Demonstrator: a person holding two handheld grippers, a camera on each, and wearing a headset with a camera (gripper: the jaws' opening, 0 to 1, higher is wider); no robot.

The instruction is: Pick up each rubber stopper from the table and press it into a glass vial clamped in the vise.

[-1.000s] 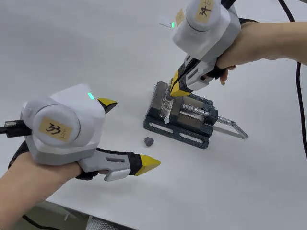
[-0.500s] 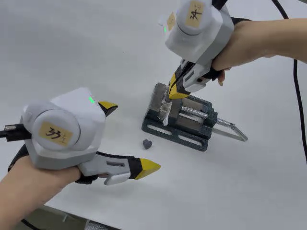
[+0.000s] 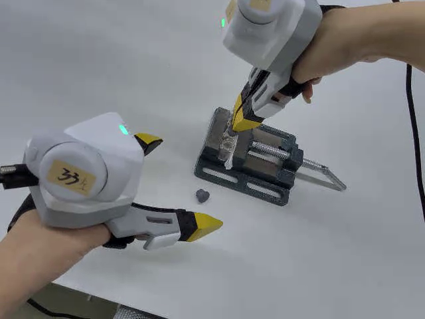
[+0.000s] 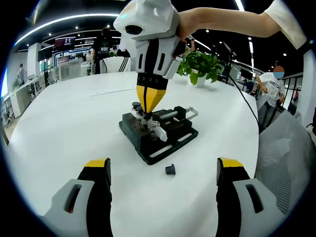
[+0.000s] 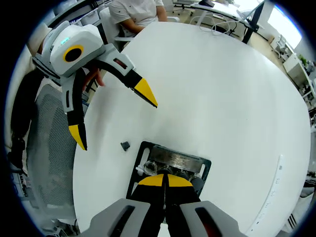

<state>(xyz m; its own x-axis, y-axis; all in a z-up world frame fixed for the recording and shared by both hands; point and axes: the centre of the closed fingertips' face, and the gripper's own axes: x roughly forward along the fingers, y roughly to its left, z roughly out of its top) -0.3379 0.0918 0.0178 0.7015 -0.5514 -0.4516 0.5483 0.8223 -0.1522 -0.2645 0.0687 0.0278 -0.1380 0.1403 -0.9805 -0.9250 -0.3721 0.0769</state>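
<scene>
A dark vise [image 3: 265,174] stands on the white table and clamps clear glass vials [image 3: 228,151]. My right gripper [image 3: 242,123] points down with its jaws shut, tips right at the top of a vial; I cannot tell whether anything is pinched between them. In the right gripper view the shut tips [image 5: 165,180] cover the vials in the vise [image 5: 174,159]. One small dark rubber stopper [image 3: 202,195] lies loose in front of the vise. My left gripper [image 3: 178,184] hovers open at the near left, with nothing between its jaws. The stopper [image 4: 170,169] lies just ahead of them.
The vise's handle rod [image 3: 325,177] sticks out to the right. A black cable [image 3: 413,113] runs down the right edge. The near table edge [image 3: 99,292] is just beneath my left hand. People, chairs and a potted plant [image 4: 201,64] stand beyond the table.
My right gripper has tilted more upright, its tips staying over the vial in the vise. The left gripper has barely moved.
</scene>
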